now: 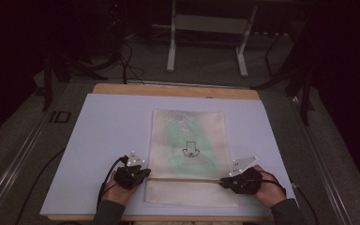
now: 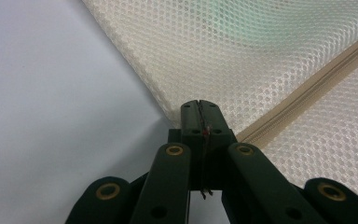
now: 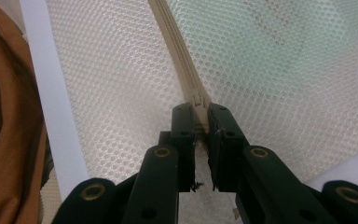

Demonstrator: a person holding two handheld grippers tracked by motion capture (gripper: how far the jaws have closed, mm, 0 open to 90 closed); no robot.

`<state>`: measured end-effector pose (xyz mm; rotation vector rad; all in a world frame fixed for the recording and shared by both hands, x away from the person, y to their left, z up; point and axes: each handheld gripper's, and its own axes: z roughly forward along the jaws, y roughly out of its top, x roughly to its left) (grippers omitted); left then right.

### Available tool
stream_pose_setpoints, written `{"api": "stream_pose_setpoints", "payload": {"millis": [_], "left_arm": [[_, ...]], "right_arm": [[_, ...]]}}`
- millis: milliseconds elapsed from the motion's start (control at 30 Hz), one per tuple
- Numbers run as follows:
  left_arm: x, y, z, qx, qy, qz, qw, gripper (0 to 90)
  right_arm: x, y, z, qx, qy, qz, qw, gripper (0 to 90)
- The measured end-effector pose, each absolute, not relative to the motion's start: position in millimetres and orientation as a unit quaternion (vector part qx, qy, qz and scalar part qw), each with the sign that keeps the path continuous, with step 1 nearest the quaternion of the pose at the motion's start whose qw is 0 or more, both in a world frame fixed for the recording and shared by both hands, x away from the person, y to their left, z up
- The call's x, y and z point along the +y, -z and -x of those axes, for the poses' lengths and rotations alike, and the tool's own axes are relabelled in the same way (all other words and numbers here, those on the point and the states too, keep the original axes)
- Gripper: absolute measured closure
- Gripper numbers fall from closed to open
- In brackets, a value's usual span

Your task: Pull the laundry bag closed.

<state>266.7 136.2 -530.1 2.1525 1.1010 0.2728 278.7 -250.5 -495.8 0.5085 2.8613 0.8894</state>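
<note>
mesh bag (image 1: pixel 189 154): I see it lying flat on the white sheet (image 1: pixel 108 140), near-centre, short edge towards me. Cream netting, with a green item showing through the upper part.
zipper (image 1: pixel 183 179): runs straight across the mesh bag near its near end, edge to edge. It looks closed along the length I can see.
left gripper (image 1: pixel 143 174): at the mesh bag's left edge, right where the zipper ends. In the left gripper view (image 2: pixel 199 109) the jaws are pressed together with no gap; the tips sit on the bag's edge corner beside the zipper end. I can't tell whether any netting is caught between them.
right gripper (image 1: pixel 224 180): at the mesh bag's right edge, on the zipper line. In the right gripper view (image 3: pixel 199 116) the jaws are nearly together, pinching the zipper slider (image 3: pixel 198 100) and its tape between the tips.
hands: each wraps its gripper just outside the mesh bag, left and right of it.
white sheet: under the mesh bag, bare on both sides.
brown cloth (image 3: pixel 7 116): past the white sheet's edge on the left of the right gripper view, well apart from the mesh bag.
</note>
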Motion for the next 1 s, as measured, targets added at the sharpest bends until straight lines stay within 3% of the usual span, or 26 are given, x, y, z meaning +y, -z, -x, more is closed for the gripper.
{"api": "stream_pose_setpoints", "payload": {"millis": [1000], "left_arm": [[136,530,-267,0.424,-0.106,-0.830,0.347,89.5]], "right_arm": [[-272,496,-280,0.935,-0.294,-0.190,0.050,82.4]]}}
